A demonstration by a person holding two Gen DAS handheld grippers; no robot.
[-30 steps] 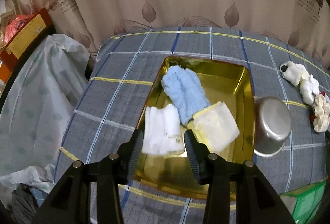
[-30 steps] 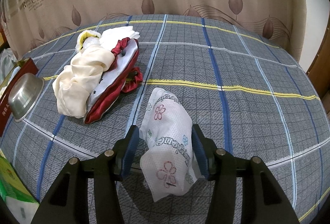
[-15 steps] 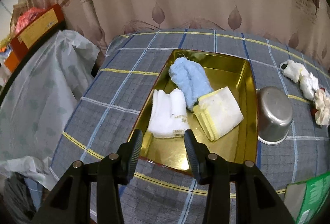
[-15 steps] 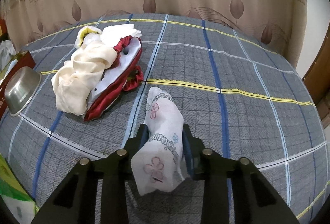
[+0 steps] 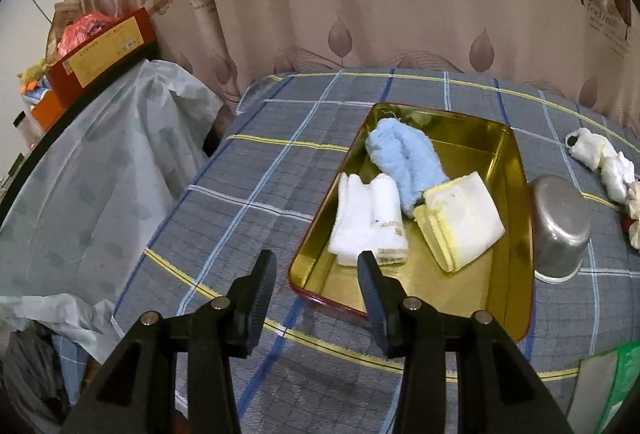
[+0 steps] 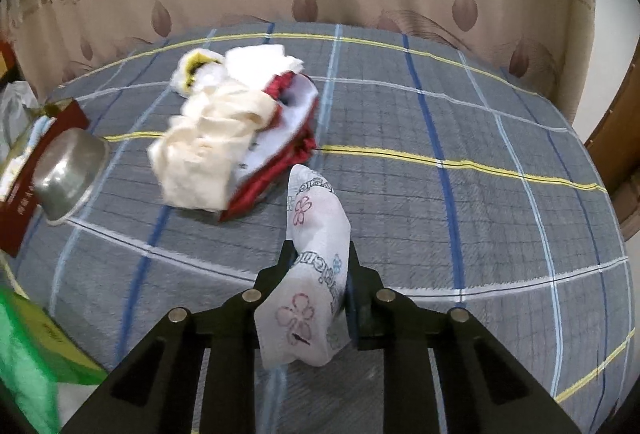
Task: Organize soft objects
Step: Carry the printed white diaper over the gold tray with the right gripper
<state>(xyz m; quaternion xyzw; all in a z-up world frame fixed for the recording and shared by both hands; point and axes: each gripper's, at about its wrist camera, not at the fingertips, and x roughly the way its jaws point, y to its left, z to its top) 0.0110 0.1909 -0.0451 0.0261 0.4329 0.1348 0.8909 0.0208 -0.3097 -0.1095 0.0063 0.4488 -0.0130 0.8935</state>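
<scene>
In the left wrist view a gold tray point(image 5: 508, 298) holds a white folded cloth point(image 5: 366, 218), a light blue towel point(image 5: 406, 158) and a white-and-yellow folded cloth point(image 5: 464, 222). My left gripper point(image 5: 316, 270) is open and empty, raised in front of the tray's near left corner. In the right wrist view my right gripper point(image 6: 318, 262) is shut on a white flower-printed cloth point(image 6: 316, 234) and holds it above the table. A pile of cream, white and red cloths point(image 6: 236, 130) lies further back to the left.
A steel bowl point(image 5: 560, 230) lies upside down right of the tray; it also shows in the right wrist view point(image 6: 66, 174). White cloths point(image 5: 600, 162) lie at the far right. A green box point(image 6: 28, 362) is at the near edge. The checked table point(image 6: 460, 194) meets a curtain behind.
My right gripper has closed on the flower-printed cloth and lifted it. My left gripper has pulled back and to the left, away from the tray, still open.
</scene>
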